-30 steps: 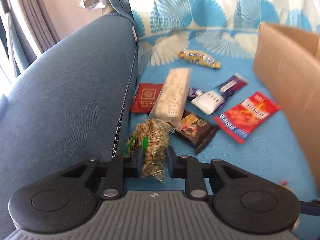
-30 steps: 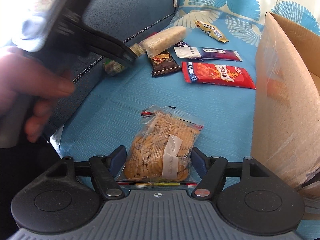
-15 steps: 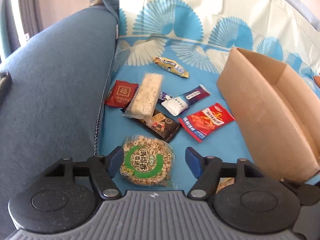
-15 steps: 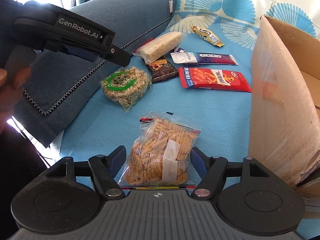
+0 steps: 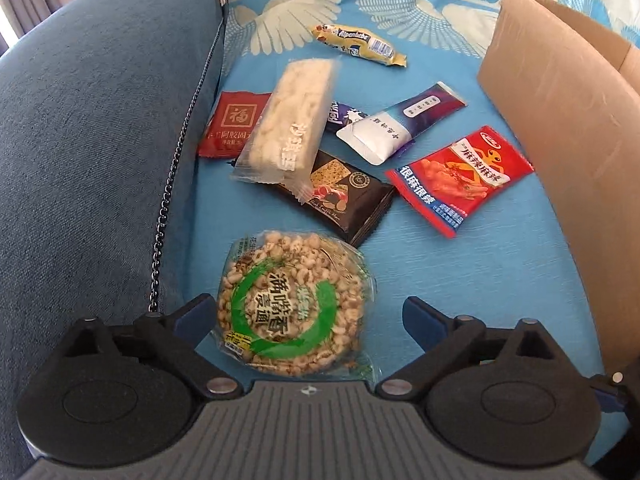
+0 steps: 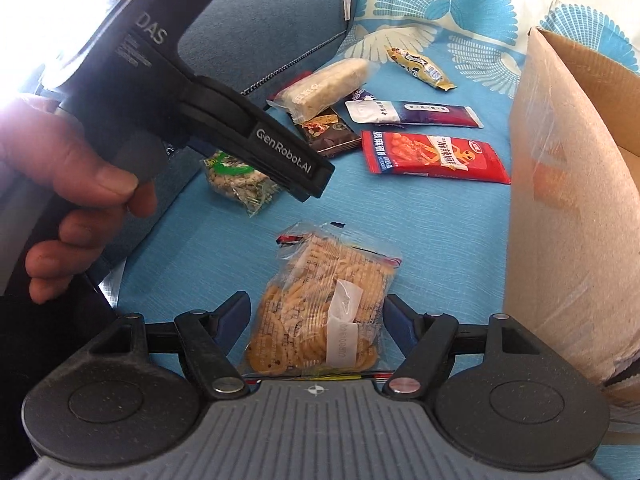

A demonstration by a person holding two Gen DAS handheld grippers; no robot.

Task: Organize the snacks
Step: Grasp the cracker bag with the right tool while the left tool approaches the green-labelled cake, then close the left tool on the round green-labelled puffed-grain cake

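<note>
A round puffed-grain cake with a green ring label lies flat on the blue sheet. My left gripper straddles it with its jaws opening wide, and the right pad stands well clear of the wrapper. A clear bag of small cookies sits between the fingers of my right gripper, whose pads rest against both its sides. A person's hand holds the left gripper above the cake in the right wrist view.
An open cardboard box stands on the right. Further back lie a red spicy packet, a dark cracker pack, a clear rice bar, a white-and-purple packet and a yellow bar. A blue cushion borders the left.
My left gripper let go of the puffed-grain cake, which now lies flat, label up, and the jaws spread wide. The right gripper and cookie bag kept still.
</note>
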